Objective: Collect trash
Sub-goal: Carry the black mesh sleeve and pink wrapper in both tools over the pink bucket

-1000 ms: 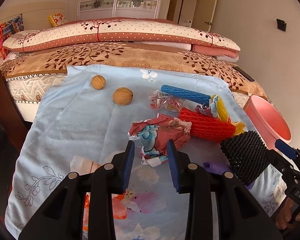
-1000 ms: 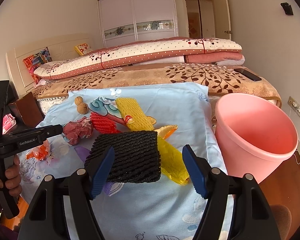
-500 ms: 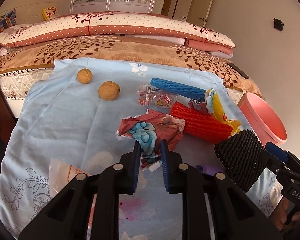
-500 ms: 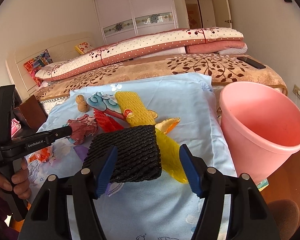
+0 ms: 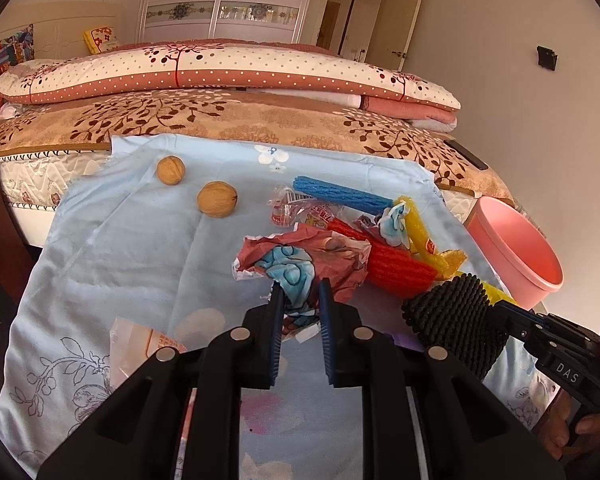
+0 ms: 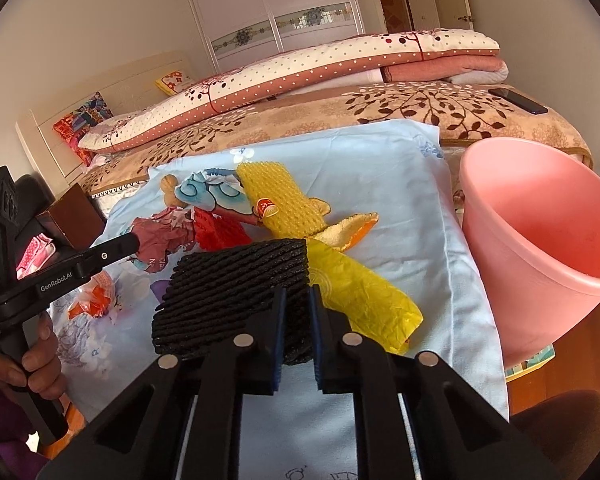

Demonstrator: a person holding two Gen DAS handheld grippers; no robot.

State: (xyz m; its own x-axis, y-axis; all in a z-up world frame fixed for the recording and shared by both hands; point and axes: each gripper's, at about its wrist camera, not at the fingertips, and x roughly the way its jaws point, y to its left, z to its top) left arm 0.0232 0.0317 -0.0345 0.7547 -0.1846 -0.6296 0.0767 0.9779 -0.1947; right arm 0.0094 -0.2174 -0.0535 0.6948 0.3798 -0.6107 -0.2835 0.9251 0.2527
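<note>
Crowding red wrapper: red foam net, walnuts beyond.

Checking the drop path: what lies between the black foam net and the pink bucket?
In the right wrist view, between black foam net and pink bucket: a yellow plastic bag, then bare blue sheet.

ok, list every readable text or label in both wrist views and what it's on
"GenRobot.AI": side of the left gripper, seen in the right wrist view.
"DAS": body of the right gripper, seen in the left wrist view.
Red sticker on the yellow foam net: too small.
Clear wrapper print and barcode: blurred.
</note>
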